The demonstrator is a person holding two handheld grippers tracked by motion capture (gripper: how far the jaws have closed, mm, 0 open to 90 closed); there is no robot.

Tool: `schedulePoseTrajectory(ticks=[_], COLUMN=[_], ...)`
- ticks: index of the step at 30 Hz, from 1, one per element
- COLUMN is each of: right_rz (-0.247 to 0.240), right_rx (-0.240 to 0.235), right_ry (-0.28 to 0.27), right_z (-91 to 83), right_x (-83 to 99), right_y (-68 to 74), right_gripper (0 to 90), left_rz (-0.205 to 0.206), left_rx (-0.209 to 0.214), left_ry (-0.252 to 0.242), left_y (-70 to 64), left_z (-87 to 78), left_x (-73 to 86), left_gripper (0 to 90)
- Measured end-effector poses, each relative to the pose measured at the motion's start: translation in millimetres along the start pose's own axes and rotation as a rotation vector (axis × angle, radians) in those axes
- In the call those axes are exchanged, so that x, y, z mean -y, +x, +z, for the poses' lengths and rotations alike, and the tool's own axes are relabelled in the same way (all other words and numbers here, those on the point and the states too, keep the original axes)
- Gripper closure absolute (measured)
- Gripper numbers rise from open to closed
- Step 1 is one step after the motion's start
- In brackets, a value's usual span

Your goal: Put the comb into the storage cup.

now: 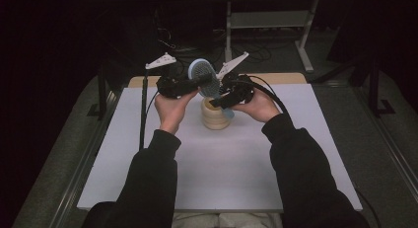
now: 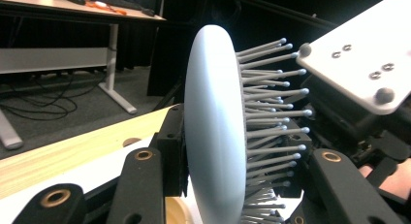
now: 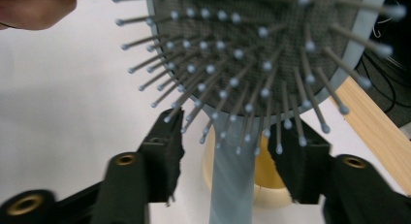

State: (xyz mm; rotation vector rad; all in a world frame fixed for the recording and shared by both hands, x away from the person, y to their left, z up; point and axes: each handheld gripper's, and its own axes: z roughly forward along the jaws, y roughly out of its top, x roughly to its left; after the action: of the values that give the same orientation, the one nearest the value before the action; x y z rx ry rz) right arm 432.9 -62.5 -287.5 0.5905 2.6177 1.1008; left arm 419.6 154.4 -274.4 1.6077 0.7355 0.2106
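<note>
A light blue hairbrush with grey bristles stands upright over a round wooden cup near the far middle of the white board. My left gripper is shut on the brush head, one jaw on its smooth back and the other against the bristle tips. My right gripper comes in from the right, lower down. Its jaws stand open on either side of the brush handle, with a gap on each side. Behind the handle sits the cup.
The white board covers a wooden table whose bare far edge shows beyond it. Cables trail from both grippers to the back. A metal desk frame and floor cables lie behind the table.
</note>
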Motion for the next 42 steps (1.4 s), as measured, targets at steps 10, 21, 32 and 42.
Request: schedulePoseTrajectory(ticks=[10, 21, 32, 42], right_rz=[0.064, 0.130, 0.158, 0.192], right_rx=[0.073, 0.071, 0.063, 0.112], right_ry=[-0.058, -0.094, -0.117, -0.150], right_z=[-12.8, -26.0, -34.3, -47.2], right_x=[14.9, 42.3, 77.1, 109.8], right_y=[-7.3, -15.0, -14.1, -14.4], right_gripper=[9.4, 0.0, 0.0, 0.0], left_rz=[0.016, 0.011, 0.034, 0.045], left_rx=[-0.029, -0.046, -0.066, -0.089], left_ry=[0.010, -0.018, -0.032, -0.034], left_y=[0.3, 8.1, 11.2, 19.1], left_z=[-1.3, -15.0, -26.9, -34.1], left_x=[-10.9, -21.4, -37.3, -50.0], left_gripper=[57.6, 57.6, 57.5, 57.4])
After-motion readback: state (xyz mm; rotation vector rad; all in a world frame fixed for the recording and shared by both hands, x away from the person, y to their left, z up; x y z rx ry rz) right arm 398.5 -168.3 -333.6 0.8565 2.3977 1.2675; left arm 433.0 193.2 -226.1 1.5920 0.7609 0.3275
